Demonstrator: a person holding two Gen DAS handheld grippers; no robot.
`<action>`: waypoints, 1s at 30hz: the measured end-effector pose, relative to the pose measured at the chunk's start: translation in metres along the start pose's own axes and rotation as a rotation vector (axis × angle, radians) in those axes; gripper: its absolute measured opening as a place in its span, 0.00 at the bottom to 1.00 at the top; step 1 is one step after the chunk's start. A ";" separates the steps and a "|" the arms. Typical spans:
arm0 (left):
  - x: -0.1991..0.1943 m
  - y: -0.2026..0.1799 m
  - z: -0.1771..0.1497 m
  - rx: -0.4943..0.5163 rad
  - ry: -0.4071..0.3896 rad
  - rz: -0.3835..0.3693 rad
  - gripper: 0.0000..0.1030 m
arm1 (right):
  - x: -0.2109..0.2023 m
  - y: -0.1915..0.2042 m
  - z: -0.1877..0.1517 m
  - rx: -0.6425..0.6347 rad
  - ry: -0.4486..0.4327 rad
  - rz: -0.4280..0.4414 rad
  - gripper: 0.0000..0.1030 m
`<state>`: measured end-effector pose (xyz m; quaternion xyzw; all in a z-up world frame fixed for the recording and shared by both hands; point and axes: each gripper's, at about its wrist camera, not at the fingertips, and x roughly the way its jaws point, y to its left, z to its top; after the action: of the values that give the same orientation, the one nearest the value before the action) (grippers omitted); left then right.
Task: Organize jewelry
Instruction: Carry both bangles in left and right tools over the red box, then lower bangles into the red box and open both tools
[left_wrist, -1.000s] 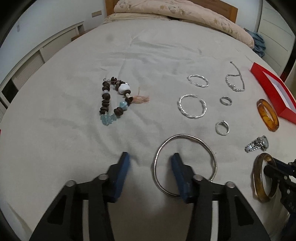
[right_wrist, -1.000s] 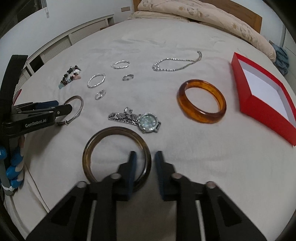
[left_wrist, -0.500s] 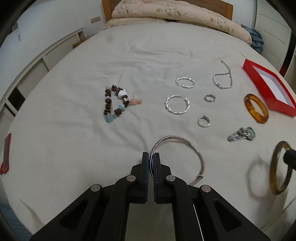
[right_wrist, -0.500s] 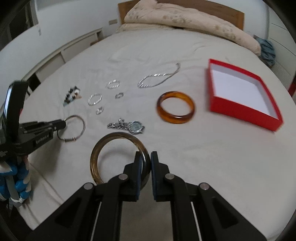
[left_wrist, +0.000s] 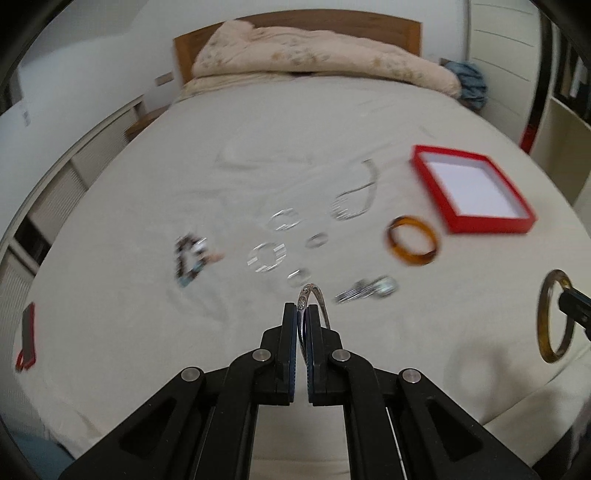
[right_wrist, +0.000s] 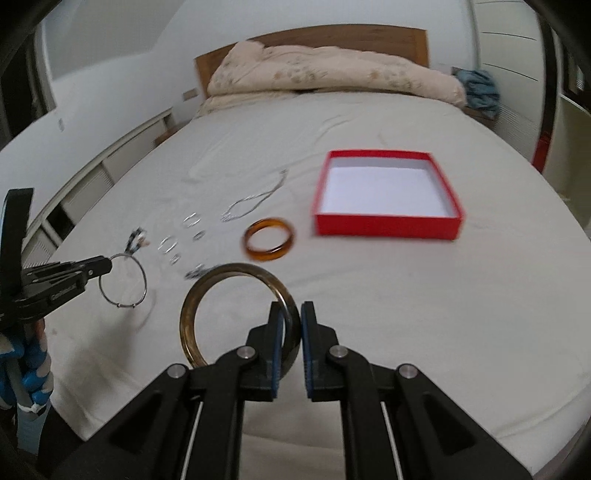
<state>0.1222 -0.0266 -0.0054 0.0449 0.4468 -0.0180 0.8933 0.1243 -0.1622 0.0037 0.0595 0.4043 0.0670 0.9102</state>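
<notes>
My left gripper is shut on a thin silver bangle, held edge-on above the bed; in the right wrist view that silver bangle hangs as a full ring from the left gripper. My right gripper is shut on a dark brown bangle, lifted off the sheet; the same brown bangle shows at the left view's right edge. An open red box with a white inside lies ahead to the right. An amber bangle lies just left of the box.
On the white sheet lie a silver watch, a chain necklace, several small silver rings and hoops and a dark beaded bracelet. A folded quilt lies by the headboard. A red item rests at the left edge.
The left gripper shut on the silver bangle and lifted it off the sheet. The right gripper rose with the brown bangle. Both views pulled back, and the red box came fully into view.
</notes>
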 end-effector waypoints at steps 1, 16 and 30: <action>0.000 -0.010 0.009 0.009 -0.005 -0.015 0.04 | -0.001 -0.012 0.005 0.014 -0.009 -0.011 0.08; 0.083 -0.168 0.163 0.116 -0.056 -0.275 0.04 | 0.090 -0.140 0.129 0.049 -0.038 -0.118 0.08; 0.194 -0.198 0.139 0.140 0.118 -0.245 0.04 | 0.179 -0.159 0.120 -0.136 0.140 -0.205 0.08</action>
<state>0.3351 -0.2353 -0.0903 0.0530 0.4985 -0.1555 0.8512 0.3439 -0.2942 -0.0723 -0.0487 0.4652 0.0047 0.8838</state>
